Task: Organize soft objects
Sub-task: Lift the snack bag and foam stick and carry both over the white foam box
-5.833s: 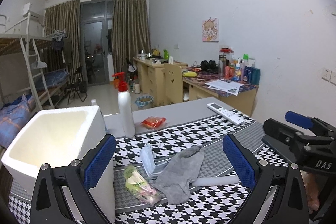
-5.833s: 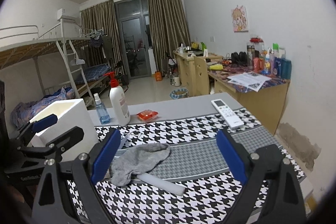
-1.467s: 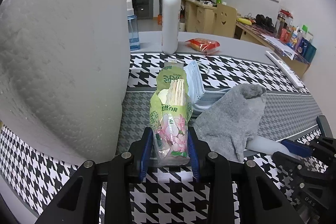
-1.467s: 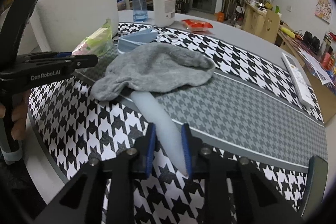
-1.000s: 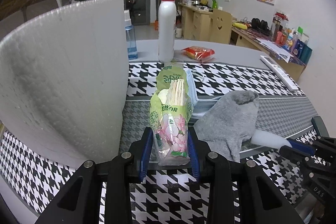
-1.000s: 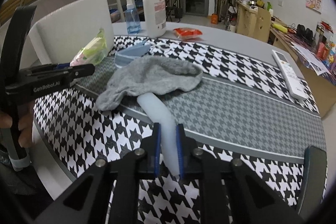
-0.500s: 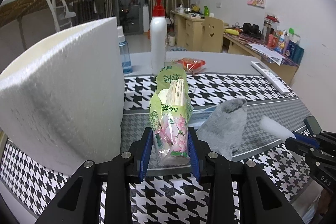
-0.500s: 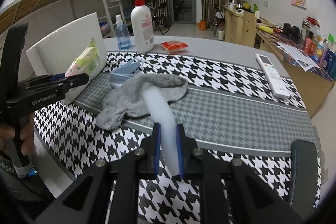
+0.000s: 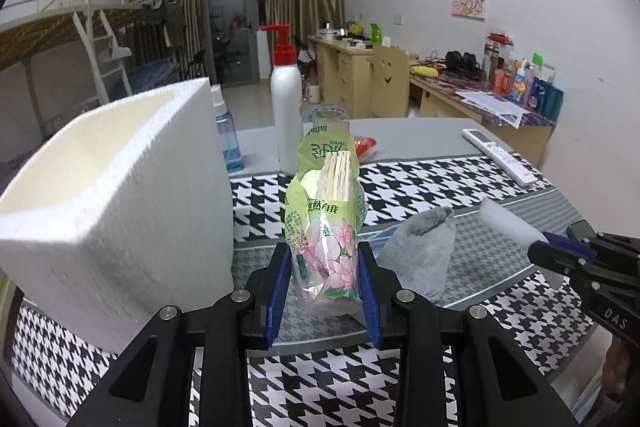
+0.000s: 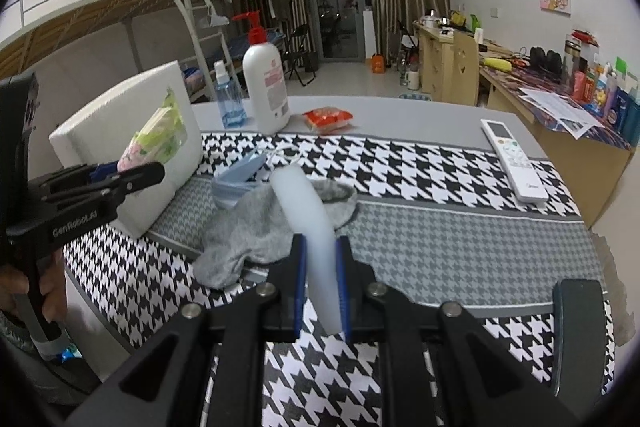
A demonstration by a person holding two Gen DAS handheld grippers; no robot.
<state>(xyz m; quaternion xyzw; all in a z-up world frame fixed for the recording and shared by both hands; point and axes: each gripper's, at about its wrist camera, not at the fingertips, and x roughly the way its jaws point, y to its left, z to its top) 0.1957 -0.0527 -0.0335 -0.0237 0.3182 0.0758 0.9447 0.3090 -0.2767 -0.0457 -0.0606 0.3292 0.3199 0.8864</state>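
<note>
Green-and-pink plastic fills the middle of the left wrist view: the left gripper (image 9: 325,279) pinches a tissue pack (image 9: 326,223) between its blue pads, upright and clear of the houndstooth tablecloth (image 9: 420,187); a second ago the same pack sat lower against the cloth, so it is now lifted; the open white foam box (image 9: 120,203) stands just beside it on the left, its rim now visible from above, which suggests the pack is high enough to go over the wall; the grey sock (image 9: 420,251) lies on the cloth to the right, and the right gripper's tip enters at the right edge holding a white foam tube (image 9: 512,227).

Seen from the right wrist, the right gripper (image 10: 322,291) is pressed nearly together on the foam tube (image 10: 308,211), whose free end now stands off the table above the sock (image 10: 256,227); earlier that end lay under the sock, so it has been drawn free; the left gripper (image 10: 128,175) holds the tissue pack (image 10: 156,139) against the side of the foam box (image 10: 132,115); blue face masks (image 10: 236,175) remain on the cloth; both held items look ready for the box, the sock and masks still to collect.
</note>
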